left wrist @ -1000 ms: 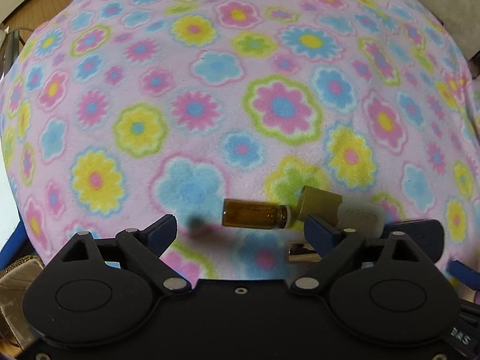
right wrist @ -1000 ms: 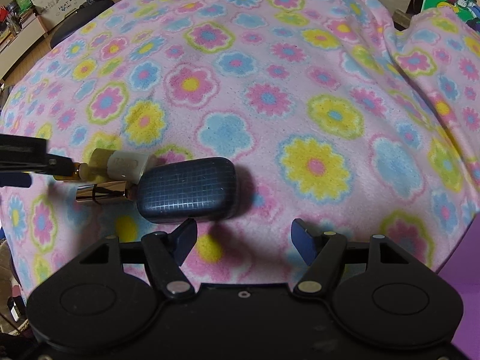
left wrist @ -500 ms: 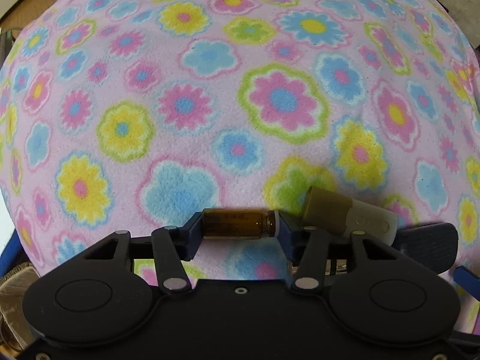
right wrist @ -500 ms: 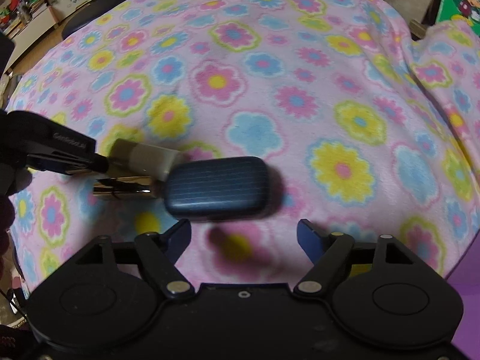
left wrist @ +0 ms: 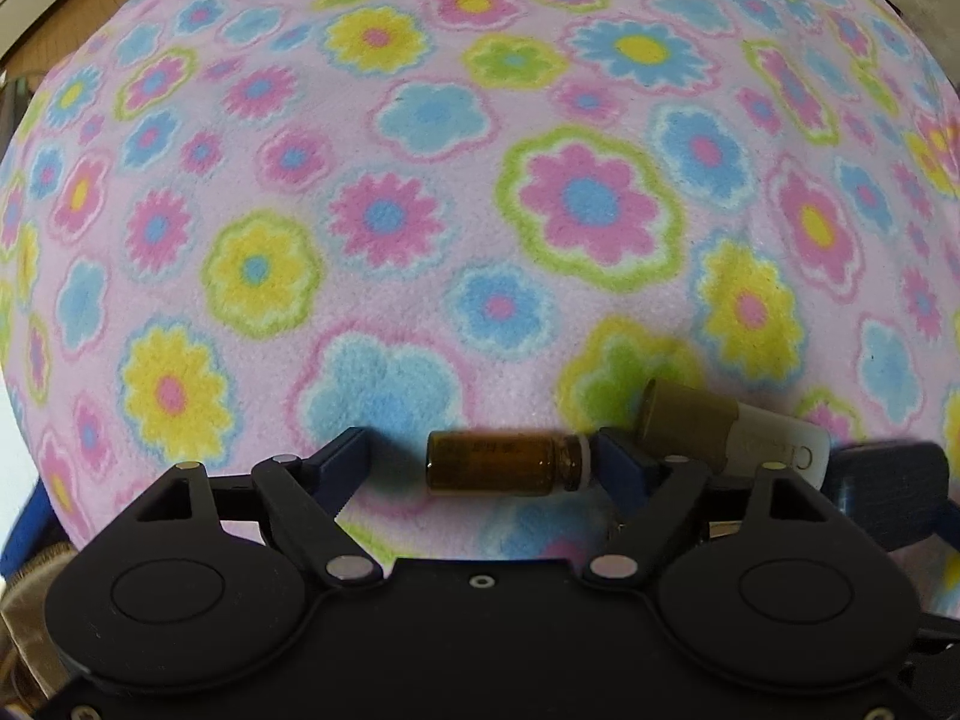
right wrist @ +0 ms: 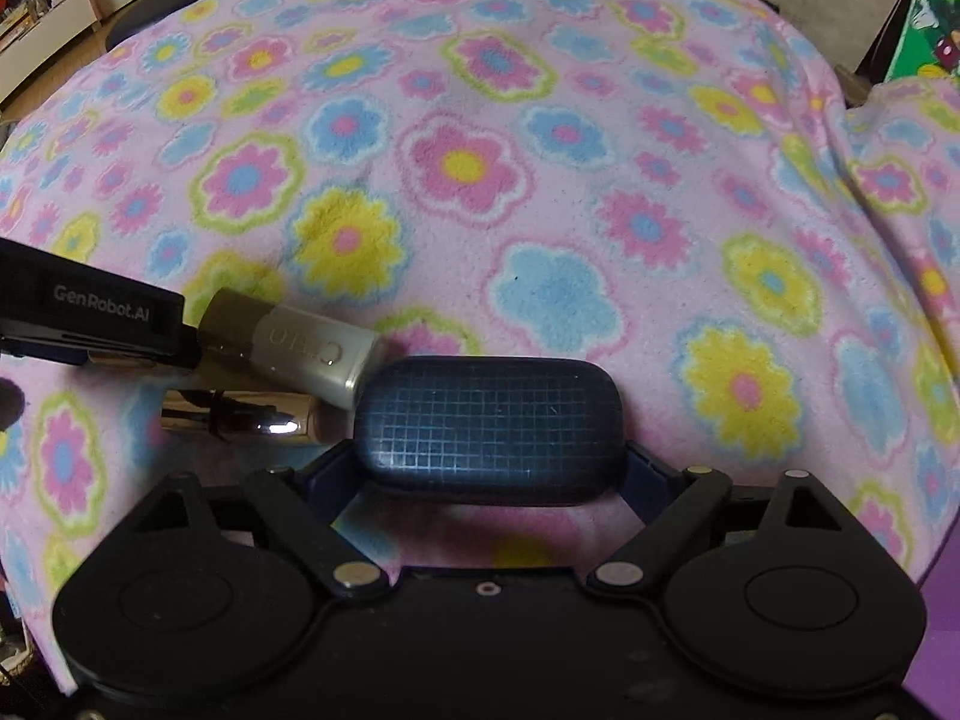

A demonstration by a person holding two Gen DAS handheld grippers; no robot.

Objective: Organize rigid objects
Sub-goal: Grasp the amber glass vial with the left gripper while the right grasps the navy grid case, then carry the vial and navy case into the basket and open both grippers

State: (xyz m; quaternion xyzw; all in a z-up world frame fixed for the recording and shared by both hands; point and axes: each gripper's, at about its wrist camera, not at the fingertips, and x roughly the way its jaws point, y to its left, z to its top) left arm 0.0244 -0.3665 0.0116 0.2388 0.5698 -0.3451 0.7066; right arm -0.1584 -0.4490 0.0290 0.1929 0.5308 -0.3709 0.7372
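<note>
A flowered pink fleece blanket (left wrist: 420,192) covers the surface. The left gripper (left wrist: 480,459) points steeply down, its jaws opening; a small amber glass vial (left wrist: 501,461) lies on its side between them, its neck at the right finger, a gap at the left. Just right lie a gold-capped white tube (left wrist: 738,438) and a shiny metallic tube (right wrist: 240,414). The right gripper (right wrist: 489,471) spreads its opening jaws around a dark blue grid-patterned case (right wrist: 489,420), whether touching cannot be told.
</note>
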